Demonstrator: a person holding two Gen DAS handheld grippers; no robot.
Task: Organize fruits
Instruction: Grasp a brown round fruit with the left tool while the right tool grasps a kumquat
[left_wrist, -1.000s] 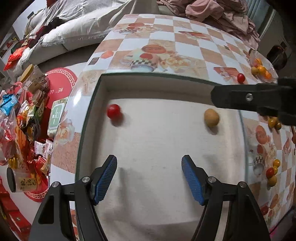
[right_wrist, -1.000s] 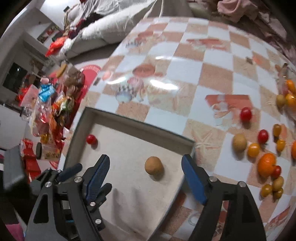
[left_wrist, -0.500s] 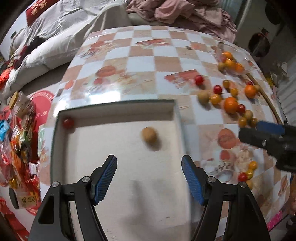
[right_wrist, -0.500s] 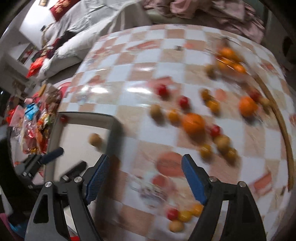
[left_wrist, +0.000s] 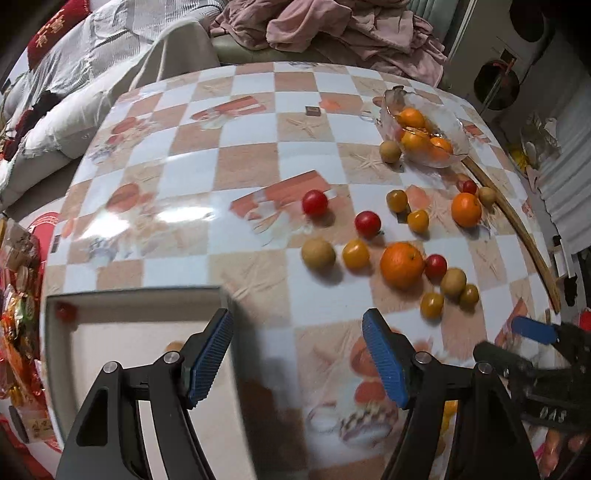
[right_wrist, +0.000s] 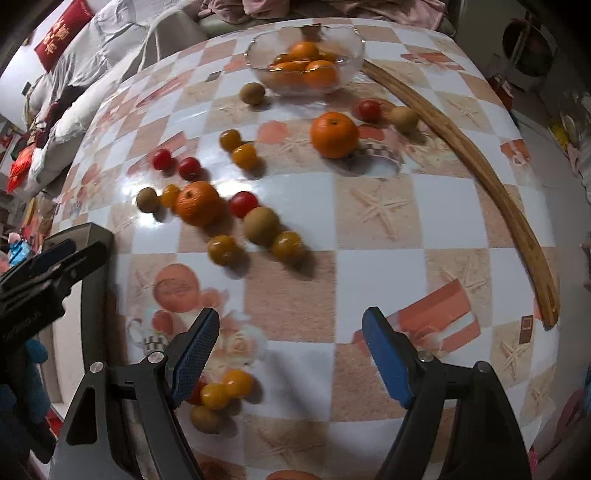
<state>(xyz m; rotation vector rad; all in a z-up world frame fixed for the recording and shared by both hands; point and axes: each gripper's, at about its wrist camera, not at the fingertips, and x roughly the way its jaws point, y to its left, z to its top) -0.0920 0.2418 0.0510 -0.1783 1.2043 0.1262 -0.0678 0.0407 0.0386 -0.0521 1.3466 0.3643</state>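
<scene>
Left gripper: fingers apart, nothing between them, above the tray's right edge.
Right gripper: fingers apart, empty, over bare tablecloth.
Fruits: oranges, cherry tomatoes and brown fruits scattered on the checkered table; one large orange mid-cluster.
Glass bowl: holds oranges.
Tray: one red tomato in its far left corner.

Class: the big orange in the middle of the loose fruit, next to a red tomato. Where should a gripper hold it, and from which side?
Grip the big orange across its widest middle, coming from above. It is round, and the red tomato crowds its side.
</scene>
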